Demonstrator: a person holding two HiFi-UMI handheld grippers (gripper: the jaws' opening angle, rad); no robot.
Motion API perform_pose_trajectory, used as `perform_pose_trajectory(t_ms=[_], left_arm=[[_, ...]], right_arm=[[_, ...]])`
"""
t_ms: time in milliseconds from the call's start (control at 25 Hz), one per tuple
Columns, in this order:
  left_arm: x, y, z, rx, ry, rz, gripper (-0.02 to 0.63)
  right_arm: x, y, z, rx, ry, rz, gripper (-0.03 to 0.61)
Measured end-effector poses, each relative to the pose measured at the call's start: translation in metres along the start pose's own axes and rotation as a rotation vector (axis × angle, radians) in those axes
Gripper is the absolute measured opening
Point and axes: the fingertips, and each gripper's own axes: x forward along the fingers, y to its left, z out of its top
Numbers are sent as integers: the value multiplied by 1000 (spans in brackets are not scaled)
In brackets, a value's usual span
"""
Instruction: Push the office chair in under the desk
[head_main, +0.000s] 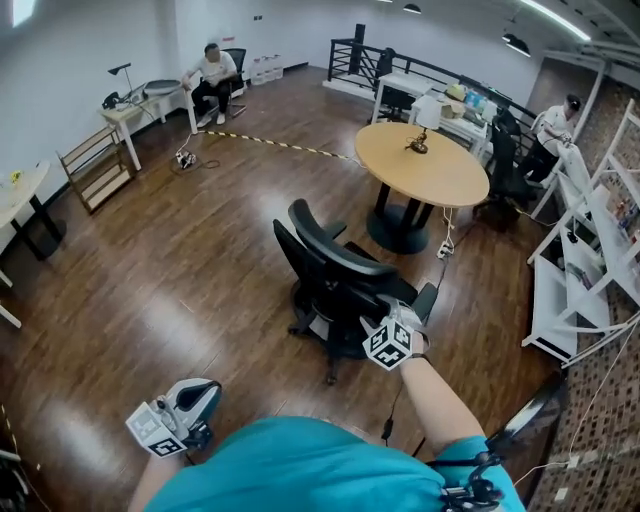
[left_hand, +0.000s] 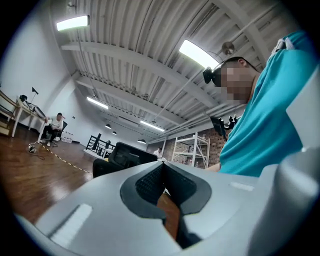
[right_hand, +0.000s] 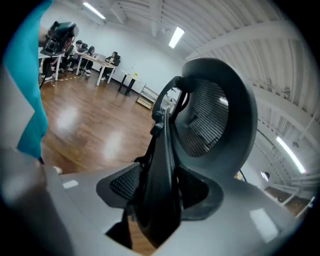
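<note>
Office chair, armrest between right gripper jaws

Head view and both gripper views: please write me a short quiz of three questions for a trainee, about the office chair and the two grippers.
1. Choose one. What stands between the jaws of the right gripper?
A) a black part of the office chair
B) a white cable
C) nothing at all
2. True or false: the office chair is already pushed in under the round table.
3. Answer in a few words: how do the jaws of the left gripper stand, and what is between them?

Key
1. A.
2. False: it stands apart from the table, out on the wooden floor.
3. Together, with nothing between them.
</note>
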Motion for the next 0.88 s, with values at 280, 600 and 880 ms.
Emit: perform_pose_trajectory(t_ms=[280,600,880], left_arm=[[98,27,-52,-23,-4,61,20],[174,42,-66,-53,4,-62,20],[151,121,-78,-79,5,-74,20]], right_arm=[[14,-19,-17,133,-80,204,120],[43,-42,-37,261,-123,280,106],[96,-77,-41,288,-103,311,106]])
